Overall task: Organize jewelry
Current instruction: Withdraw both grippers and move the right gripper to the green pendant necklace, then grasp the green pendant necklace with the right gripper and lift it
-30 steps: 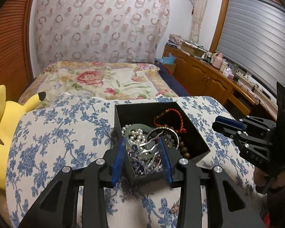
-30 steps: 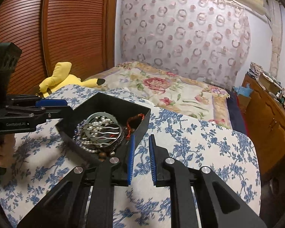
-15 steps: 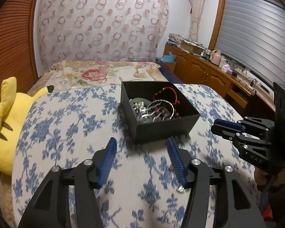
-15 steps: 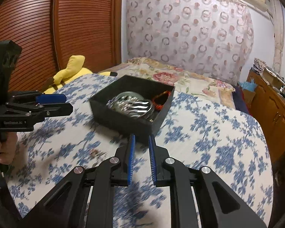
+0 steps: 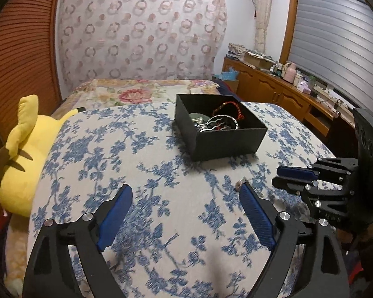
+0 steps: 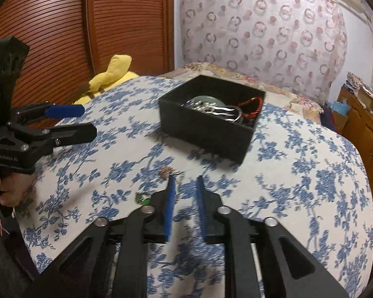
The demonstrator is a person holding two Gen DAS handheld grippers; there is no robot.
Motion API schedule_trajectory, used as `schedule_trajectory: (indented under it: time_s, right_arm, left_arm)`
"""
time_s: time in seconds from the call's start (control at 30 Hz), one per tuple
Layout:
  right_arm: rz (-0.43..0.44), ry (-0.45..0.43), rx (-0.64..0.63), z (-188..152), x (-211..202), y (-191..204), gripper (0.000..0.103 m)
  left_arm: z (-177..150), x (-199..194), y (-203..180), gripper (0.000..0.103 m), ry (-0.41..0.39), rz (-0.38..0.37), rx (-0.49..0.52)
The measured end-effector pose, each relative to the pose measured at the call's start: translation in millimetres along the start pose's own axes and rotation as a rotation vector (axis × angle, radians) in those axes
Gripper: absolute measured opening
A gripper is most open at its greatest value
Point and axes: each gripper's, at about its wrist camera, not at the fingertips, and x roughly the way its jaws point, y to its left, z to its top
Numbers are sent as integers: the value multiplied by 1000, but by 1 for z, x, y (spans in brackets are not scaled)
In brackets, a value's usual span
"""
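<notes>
Beside the opening, empty right gripper (image 6: 185, 181), only its camera shows a green trinket (image 6: 139, 198).

Dim, warm indoor light; both fisheye views bow at the edges, corners vignetted black, near cloth smeared toward 6 o'clock.

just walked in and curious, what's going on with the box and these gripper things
A person holds a hand-held gripper in each hand over a blue floral cloth. Neither grips anything: the left hand-held gripper and the right hand-held gripper are both opening. The black box already holds jewelry; two small pieces lie loose on the cloth.
</notes>
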Motion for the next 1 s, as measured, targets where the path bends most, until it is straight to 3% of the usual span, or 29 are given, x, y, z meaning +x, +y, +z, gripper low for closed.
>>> schedule_trajectory:
  time_s: [0.5,1.0]
  right_arm:
    - [92,92,-84,-2,19,30,30]
    - [122,152,-143,-12,13,26,31]
  left_arm:
    - [-12,2,17,92,27,21,-22]
    - [-17,6,15,92,40,10,-23]
